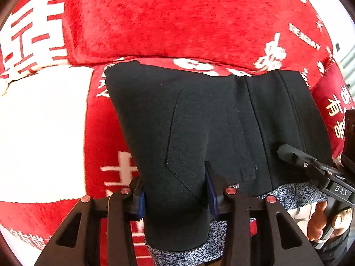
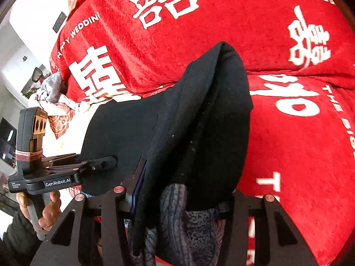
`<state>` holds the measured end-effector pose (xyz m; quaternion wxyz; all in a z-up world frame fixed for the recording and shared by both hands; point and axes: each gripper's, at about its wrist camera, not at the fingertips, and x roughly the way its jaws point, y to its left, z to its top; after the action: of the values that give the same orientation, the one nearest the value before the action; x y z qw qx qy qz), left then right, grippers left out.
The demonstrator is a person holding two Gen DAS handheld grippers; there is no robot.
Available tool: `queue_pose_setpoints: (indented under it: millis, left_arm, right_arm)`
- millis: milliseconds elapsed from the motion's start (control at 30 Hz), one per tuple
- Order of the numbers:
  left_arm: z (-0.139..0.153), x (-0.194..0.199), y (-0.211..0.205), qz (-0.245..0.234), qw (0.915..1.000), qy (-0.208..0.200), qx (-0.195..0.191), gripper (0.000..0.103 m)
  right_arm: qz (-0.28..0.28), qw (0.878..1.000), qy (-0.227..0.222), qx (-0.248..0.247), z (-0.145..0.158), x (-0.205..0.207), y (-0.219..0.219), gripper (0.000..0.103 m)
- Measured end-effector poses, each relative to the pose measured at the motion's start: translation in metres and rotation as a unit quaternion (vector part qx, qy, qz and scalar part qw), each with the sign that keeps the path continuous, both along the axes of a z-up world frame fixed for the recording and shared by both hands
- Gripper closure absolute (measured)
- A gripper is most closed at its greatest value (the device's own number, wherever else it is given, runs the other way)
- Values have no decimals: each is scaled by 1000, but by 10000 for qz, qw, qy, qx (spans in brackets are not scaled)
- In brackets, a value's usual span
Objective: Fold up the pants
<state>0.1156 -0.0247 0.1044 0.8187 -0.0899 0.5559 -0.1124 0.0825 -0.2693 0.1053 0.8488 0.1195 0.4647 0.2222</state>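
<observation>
While both grippers are clamped on the garment, carry the fold across as one coordinated lift. The black, thick-knit pants with a speckled grey fleece lining (image 1: pixel 199 122) hang between the two tools above the red plush bedcover printed with white characters (image 1: pixel 155 22); the far part of the garment looks to rest on the cover just in front of the red pillows.

1. Left gripper (image 1: pixel 175 197): its blue-padded jaws are closed on a bunched black edge of the pants, with the grey lining showing below the pads.
2. Right gripper (image 2: pixel 179 199): its jaws are closed on a thick, rolled bundle of the same garment, lining exposed at the bottom.
3. In each wrist view the other tool appears at the frame edge, gripping the same edge, with a hand (image 2: pixel 47 208) of the person on its handle.

Procedure, as a judgement from this position:
- Keep the two held points level, so the edge stays straight.
- Hold the fabric taut between the tools, without stretching it.
- Lay the held edge squarely on the far edge before releasing.

Caution: the right-hand bundle is bulky; an uneven release would probably leave a ridge.
</observation>
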Motion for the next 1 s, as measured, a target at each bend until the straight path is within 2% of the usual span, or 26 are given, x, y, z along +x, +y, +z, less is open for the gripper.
queue_pose_setpoints:
  millis: [267, 400, 467, 500, 533, 600, 667, 733, 833, 900, 1000]
  left_arm:
    - [-48, 30, 29, 170, 9986, 500, -17, 58]
    - [-59, 28, 35, 166, 9986, 480, -137, 51]
    - [-62, 28, 36, 173, 9986, 488, -121, 42]
    - [-64, 29, 37, 197, 9985, 503, -70, 37]
    - [-66, 31, 38, 263, 9982, 546, 36, 29]
    - [-67, 30, 43, 349, 9977, 581, -2, 26]
    - [-65, 27, 52, 444, 9970, 619, -111, 26]
    - [-54, 19, 60, 545, 9972, 514, -42, 26]
    - [-31, 2, 64, 667, 9974, 165, 217, 26]
    - [-18, -11, 60, 602, 9981, -20, 122, 26]
    - [-6, -36, 35, 278, 9992, -288, 58, 26]
  right_arm:
    - [-104, 9987, 484, -115, -40, 31, 28, 52]
    - [-151, 9982, 559, -148, -52, 34, 22, 50]
    - [-156, 9978, 610, -200, -56, 37, 19, 47]
    - [-196, 9974, 660, -231, -58, 39, 19, 42]
    - [-248, 9966, 743, -244, -60, 42, 17, 32]
    - [-338, 9941, 1011, -192, -66, 46, 10, 27]
    - [-389, 9928, 1127, -149, -65, 46, 1, 27]
    - [-562, 9934, 983, -184, -52, 38, -9, 27]
    - [-730, 9946, 330, -657, -17, 15, -11, 26]
    - [-446, 9948, -259, -878, 6, -8, 3, 21]
    - [294, 9920, -635, -1046, 12, -39, 34, 20]
